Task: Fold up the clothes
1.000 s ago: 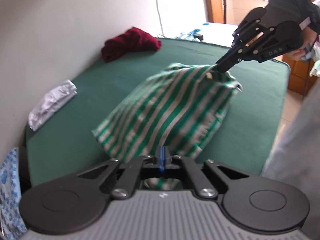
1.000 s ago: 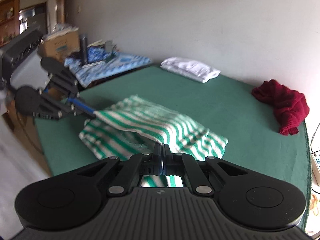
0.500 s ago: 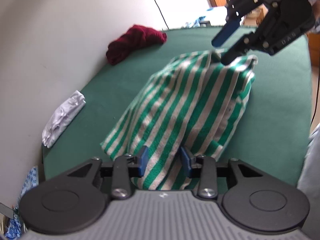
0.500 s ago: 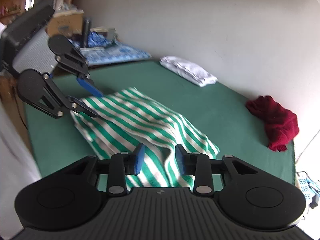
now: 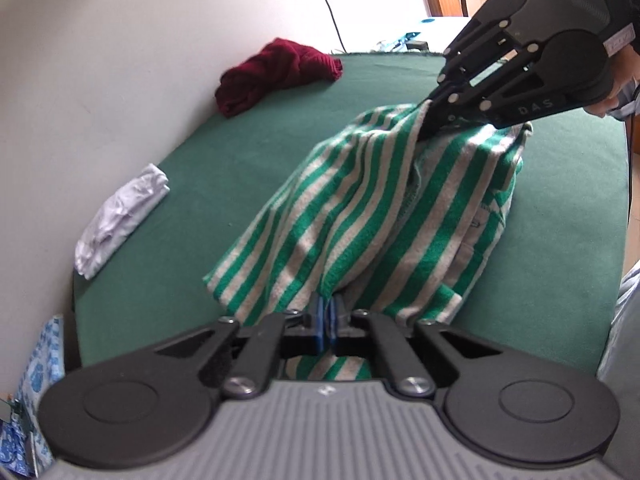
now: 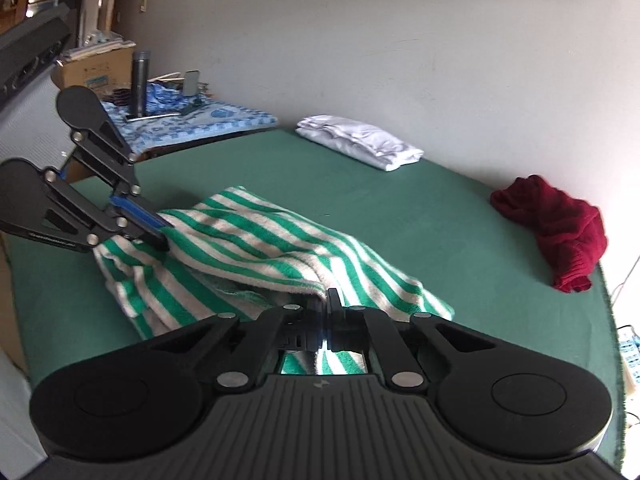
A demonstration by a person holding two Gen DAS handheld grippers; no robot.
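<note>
Green-and-white striped knit garment [image 5: 384, 216] is lying partly folded in the middle of the dark green cloth-covered table [image 5: 208, 168], with its upper layer being held up off the lower one at two ends. The left gripper [image 5: 329, 312] is pinching the near edge of that layer, its blue-padded jaws pressed together on the fabric; in the right wrist view the same tool [image 6: 162, 236] is showing at the left, biting the striped edge. The right gripper [image 6: 326, 300] is clamping the opposite end, jaws closed with cloth bunching between them, and in the left wrist view it [image 5: 426, 130] is reaching in from the upper right, a person's hand [image 5: 614, 96] wrapping its handle. Between the two grips the raised layer is sagging slightly. A folded white cloth [image 6: 360, 146] is resting near the wall, well apart from the striped piece, and a crumpled dark red knit garment [image 6: 556, 228] is sitting toward the table's far edge.
</note>
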